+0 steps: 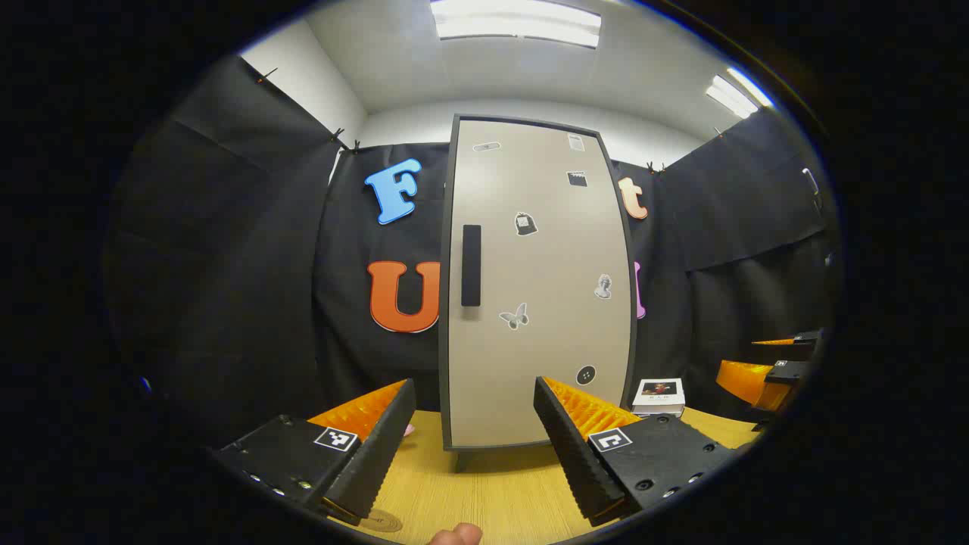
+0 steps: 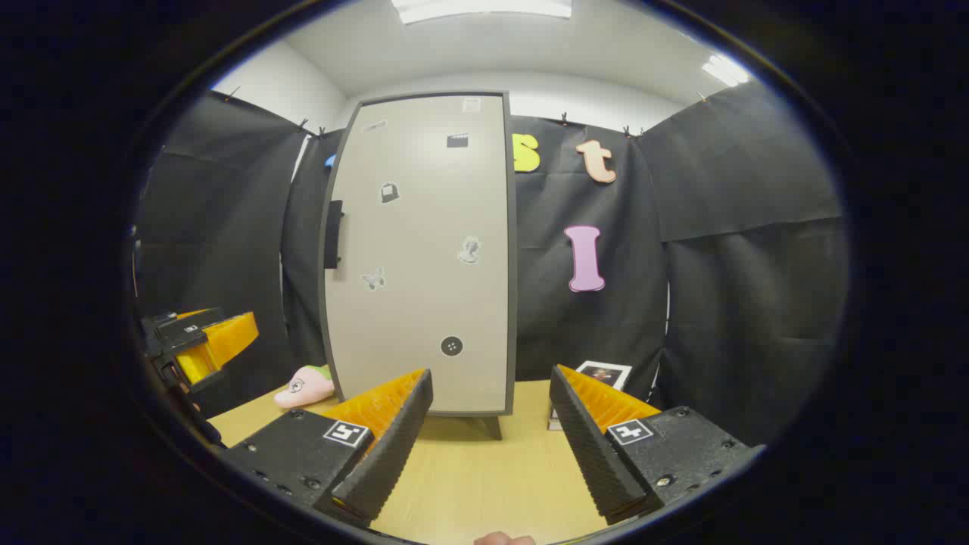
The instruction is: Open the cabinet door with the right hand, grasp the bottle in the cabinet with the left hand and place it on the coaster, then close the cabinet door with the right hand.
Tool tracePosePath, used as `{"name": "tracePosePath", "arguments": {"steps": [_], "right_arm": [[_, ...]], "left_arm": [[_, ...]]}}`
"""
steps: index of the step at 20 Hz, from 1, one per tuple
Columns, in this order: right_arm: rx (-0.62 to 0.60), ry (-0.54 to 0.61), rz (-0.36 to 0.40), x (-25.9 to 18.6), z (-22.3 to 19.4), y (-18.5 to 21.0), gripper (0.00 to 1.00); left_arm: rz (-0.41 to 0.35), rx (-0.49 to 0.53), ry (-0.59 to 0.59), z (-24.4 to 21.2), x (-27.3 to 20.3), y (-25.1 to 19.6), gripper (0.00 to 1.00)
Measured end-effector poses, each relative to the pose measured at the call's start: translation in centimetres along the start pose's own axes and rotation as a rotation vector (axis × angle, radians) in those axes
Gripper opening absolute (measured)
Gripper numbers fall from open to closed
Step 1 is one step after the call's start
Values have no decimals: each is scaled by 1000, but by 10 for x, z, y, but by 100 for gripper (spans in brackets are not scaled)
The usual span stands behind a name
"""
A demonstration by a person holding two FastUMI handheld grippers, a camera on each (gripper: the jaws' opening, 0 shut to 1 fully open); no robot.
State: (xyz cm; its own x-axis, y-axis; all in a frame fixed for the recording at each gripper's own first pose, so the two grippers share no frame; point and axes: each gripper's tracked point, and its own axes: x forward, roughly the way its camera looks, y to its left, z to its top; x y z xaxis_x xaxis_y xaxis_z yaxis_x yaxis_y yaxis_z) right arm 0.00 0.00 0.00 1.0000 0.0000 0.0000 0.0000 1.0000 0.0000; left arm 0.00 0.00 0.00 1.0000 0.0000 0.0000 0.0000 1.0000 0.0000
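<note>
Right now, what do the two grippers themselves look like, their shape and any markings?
The left gripper and right gripper look alike: two wedge-shaped fingers with ribbed inner faces, each on a blocky mount studded with screws. Every mount carries a small square black-and-white tag. No cables or sleeves can be made out.

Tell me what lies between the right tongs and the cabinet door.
Bare tabletop in the right gripper view; nothing stands between the open right tongs and the closed cabinet door.
</note>
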Motion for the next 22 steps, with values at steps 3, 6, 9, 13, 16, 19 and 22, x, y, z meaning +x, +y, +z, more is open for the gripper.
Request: {"name": "tracePosePath", "arguments": {"steps": [3,6,9,13,16,19,22], "right_arm": [[-2,0,2,-2,1,0,100],[-3,0,3,-2,1,2,100],[1,-1,8,-3,0,4,100],[-14,1,15,-4,1,6,100],[-24,0,34,-1,4,9,100],[-42,-20,81,6,17,20,100],[-62,-55,159,28,47,39,99]], "left_arm": [[4,-2,-1,1,-1,2,95],[8,0,0,1,-3,3,95],[13,-2,-1,2,-5,7,95],[19,-3,0,0,-6,9,95],[26,1,6,-2,-8,12,95],[39,9,10,-4,-8,17,95],[55,19,8,-5,-12,22,95]]}}
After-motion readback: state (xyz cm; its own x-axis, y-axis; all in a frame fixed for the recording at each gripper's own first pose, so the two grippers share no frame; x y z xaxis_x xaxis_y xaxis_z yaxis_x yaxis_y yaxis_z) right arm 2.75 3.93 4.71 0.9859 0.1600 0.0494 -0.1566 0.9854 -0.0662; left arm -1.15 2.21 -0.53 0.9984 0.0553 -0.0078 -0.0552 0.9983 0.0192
